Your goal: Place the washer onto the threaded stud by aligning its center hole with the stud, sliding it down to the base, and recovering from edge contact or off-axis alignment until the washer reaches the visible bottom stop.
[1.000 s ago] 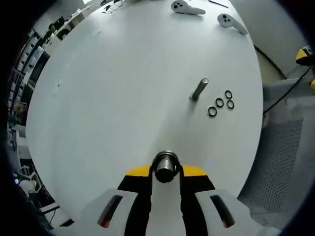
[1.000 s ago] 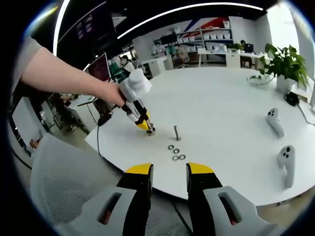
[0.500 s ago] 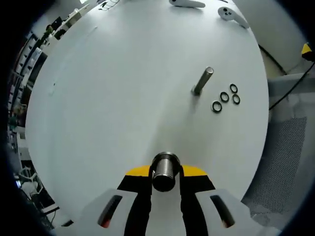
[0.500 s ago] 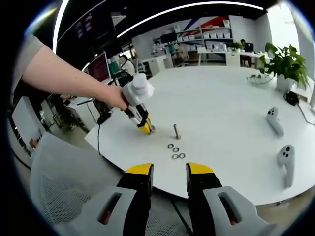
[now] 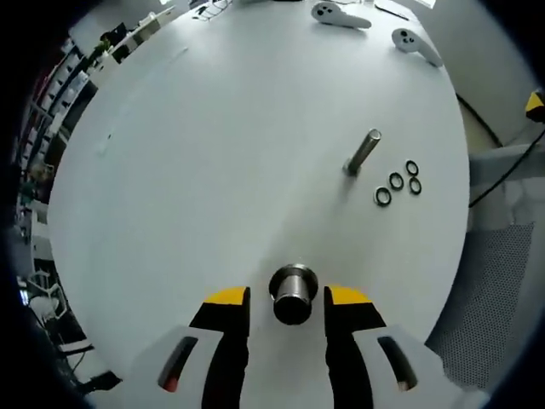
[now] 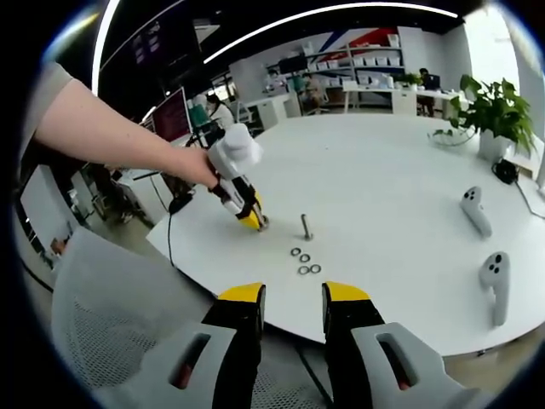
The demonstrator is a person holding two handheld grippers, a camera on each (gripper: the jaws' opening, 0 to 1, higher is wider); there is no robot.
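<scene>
My left gripper (image 5: pixel 286 308) hangs low over the white table (image 5: pixel 213 153), jaws spread apart either side of a squat metal cylinder (image 5: pixel 293 292) that stands free between them. My right gripper (image 6: pixel 292 311) waits off the table's edge, jaws parted and empty. Beyond the cylinder rises the threaded stud (image 5: pixel 363 152), upright, with four small dark washers (image 5: pixel 398 181) lying flat just beside it. I judge these rings light, stiff and slick, best pinched across the rim. Two white controllers (image 6: pixel 484 243) rest well apart.
</scene>
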